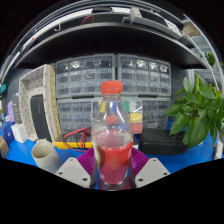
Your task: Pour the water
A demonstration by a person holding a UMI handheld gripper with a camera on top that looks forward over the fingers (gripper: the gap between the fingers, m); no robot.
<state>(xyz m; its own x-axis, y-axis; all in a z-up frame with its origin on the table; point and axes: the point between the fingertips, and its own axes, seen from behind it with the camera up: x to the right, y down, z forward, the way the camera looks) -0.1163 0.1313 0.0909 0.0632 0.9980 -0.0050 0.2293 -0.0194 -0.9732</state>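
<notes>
Gripper view: gripper [112, 172] pinches bottle [113, 140] low on its body; part-full, so fairly heavy; smooth thin plastic, likely slippery; firmer hold sits mid-body.

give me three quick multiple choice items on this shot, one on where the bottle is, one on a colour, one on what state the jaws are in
1. Where is the bottle?
A. between the gripper jaws
B. on top of the drawer cabinets
C. behind the plant

2. What colour is the bottle's cap?
A. blue
B. red
C. white

3. What state are the jaws in?
A. spread wide with nothing near them
B. closed on the bottle
C. out of view

Answers:
1. A, the bottle stands upright right between the two pink pads, with the drawer cabinets behind it and the plant off to one side.
2. B, the cap is red, like the liquid that fills the lower part of the clear bottle.
3. B, both pads press against the bottle's lower sides with no visible gap.
</notes>
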